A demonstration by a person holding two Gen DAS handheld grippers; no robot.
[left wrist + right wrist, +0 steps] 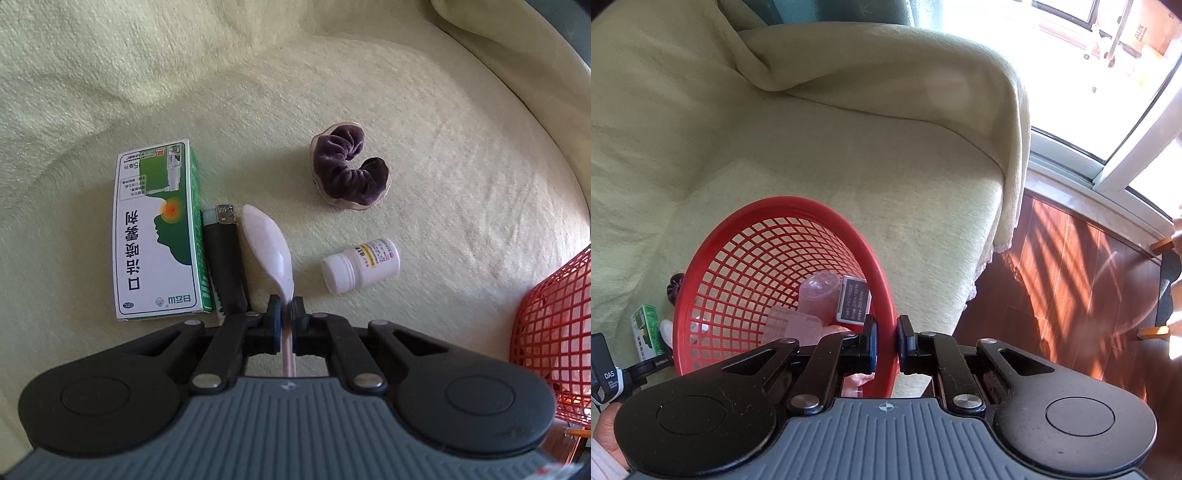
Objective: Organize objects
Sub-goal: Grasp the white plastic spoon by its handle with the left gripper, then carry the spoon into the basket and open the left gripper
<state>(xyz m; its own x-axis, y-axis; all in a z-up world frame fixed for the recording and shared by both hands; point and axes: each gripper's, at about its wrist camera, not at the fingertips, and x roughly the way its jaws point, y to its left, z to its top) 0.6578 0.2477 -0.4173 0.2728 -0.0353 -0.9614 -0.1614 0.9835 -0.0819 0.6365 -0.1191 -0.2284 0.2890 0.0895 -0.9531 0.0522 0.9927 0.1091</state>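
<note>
On the pale green blanket (332,92) that covers the sofa, the leftmost thing is the green and white medicine box (157,230), lying flat; touching its right edge lies the black lighter (225,258), metal head pointing away; just beside that comes the white plastic spoon (271,247), bowl forward, its thin handle running back between the pads of the left gripper (284,312), which has closed almost completely and pinches the handle just behind the bowl; the spoon looks light and stiff but smooth, so I judge a grip this near the bowl will keep it from swinging, though a slick handle could twist if squeezed off-centre; further right sits the purple velvet scrunchie (351,173), soft and easy to take by pinching its bunched fabric; nearer lies the small white pill bottle (360,267), on its side, round and liable to roll, best taken across the body rather than the cap; at the far right is the red mesh basket (713,251), already holding a clear cup (820,295) and a dark packet (853,304); the right gripper (885,341) clamps the basket's near rim between nearly closed pads, tilting it toward the objects.
</note>
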